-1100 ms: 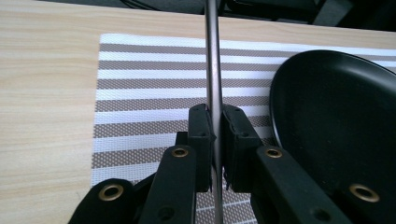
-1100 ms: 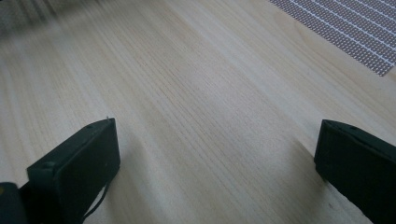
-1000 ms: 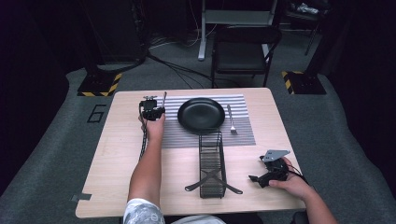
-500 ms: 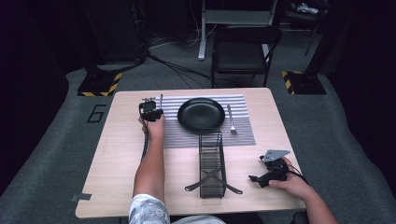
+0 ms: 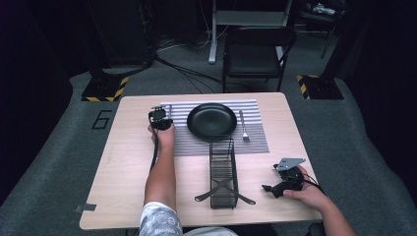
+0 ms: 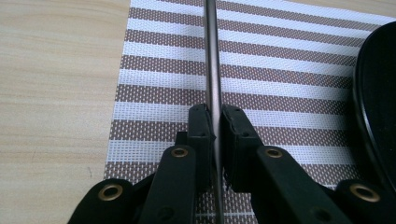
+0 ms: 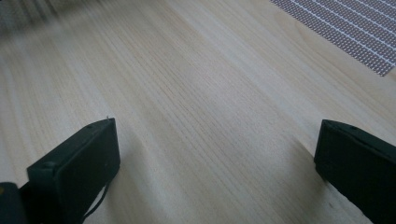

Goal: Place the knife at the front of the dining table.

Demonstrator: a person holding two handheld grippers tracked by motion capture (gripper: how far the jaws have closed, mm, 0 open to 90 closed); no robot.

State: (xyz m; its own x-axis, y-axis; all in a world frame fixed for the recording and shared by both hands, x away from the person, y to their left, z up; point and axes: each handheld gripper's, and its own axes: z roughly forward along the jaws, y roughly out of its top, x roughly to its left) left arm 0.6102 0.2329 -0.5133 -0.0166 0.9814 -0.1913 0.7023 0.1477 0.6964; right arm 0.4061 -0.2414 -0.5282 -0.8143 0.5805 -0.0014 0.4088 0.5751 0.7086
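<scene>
The left gripper (image 6: 215, 122) has its jaws pinched nearly together on a thin, straight, silver metal utensil (image 6: 213, 60), most likely a table knife, though its far end runs out of the left gripper view and cannot be made out. The utensil lies lengthwise over the left part of the brown-and-white striped woven placemat (image 6: 280, 79), just left of the round black plate (image 5: 212, 121), and in the high view the left gripper (image 5: 160, 119) sits at the mat's left edge on the pale wooden table (image 5: 128, 162). A piece like this should be stiff, light and smooth, so it may slip or swing between the pads; the hold looks to be on the handle end, edge-on, which seems a sound place to take it. On the right side of the mat lies a silver fork (image 5: 243, 127), and nearer the person stands a black wire rack (image 5: 222, 172), narrow and long. The right gripper (image 5: 280, 184) rests at the near right of the table, its jaws (image 7: 210, 154) spread wide with nothing between them but bare wood.
</scene>
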